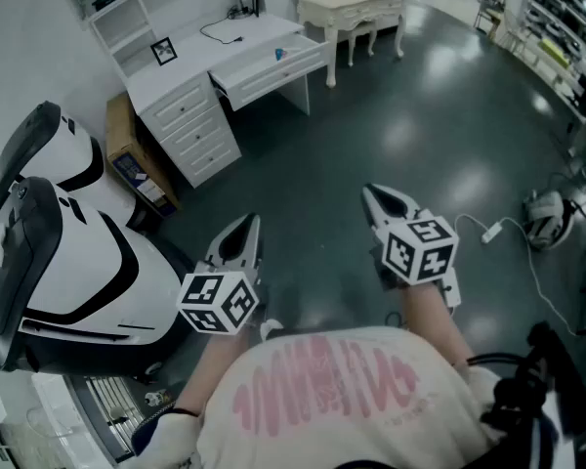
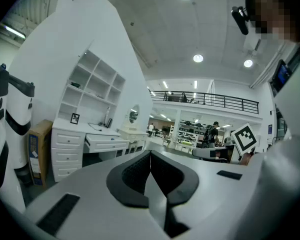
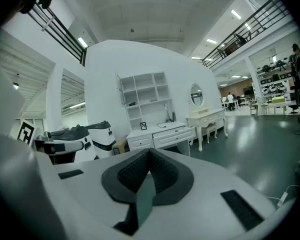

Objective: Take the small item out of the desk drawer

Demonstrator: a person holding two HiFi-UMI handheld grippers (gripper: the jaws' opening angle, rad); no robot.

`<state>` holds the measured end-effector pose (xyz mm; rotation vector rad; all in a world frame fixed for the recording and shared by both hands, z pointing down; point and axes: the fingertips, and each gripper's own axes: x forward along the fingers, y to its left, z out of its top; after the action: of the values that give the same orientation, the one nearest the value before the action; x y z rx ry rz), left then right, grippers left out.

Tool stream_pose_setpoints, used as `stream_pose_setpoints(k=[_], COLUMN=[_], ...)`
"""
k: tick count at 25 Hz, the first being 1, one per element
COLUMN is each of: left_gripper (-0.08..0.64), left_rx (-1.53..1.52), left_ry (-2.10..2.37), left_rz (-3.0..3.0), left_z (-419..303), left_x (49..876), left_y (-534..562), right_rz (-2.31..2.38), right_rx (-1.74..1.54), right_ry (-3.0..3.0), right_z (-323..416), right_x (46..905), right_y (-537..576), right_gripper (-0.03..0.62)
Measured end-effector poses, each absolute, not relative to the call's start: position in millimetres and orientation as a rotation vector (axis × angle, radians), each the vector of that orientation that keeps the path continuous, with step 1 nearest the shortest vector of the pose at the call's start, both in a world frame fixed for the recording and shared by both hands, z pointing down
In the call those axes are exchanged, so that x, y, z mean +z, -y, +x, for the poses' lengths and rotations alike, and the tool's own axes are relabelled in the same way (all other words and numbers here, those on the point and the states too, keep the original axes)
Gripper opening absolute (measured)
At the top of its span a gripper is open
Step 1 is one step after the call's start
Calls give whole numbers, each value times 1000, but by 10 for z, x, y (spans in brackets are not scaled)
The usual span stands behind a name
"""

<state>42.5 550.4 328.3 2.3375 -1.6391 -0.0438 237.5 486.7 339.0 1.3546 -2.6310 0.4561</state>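
A white desk stands far ahead at the upper left, against the wall. Its wide drawer is pulled open, and a small blue item lies inside. The desk also shows small in the left gripper view and in the right gripper view. My left gripper and right gripper are held side by side close to the person's body, well short of the desk. Both point toward it. Each has its jaws shut with nothing between them, as seen on the left gripper and the right gripper.
A large white and black machine stands at the left, with a cardboard box between it and the desk. A cream vanity table stands right of the desk. A white cable and a device lie on the dark floor at the right.
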Motion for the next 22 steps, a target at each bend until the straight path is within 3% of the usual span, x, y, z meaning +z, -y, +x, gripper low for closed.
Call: stream_pose_setpoints(k=[14, 22], left_gripper=[29, 29], left_rx=[-51, -109], left_ry=[1620, 1611], left_rz=[2274, 2214], left_z=[419, 200], left_x=[3513, 3674], left_y=[-5385, -4608], right_rz=[1286, 1314], right_rx=[591, 612], right_ry=[2648, 2564], right_z=[2351, 2351], right_x=[3657, 3839], right_y=[-4692, -4073], right_gripper=[17, 17])
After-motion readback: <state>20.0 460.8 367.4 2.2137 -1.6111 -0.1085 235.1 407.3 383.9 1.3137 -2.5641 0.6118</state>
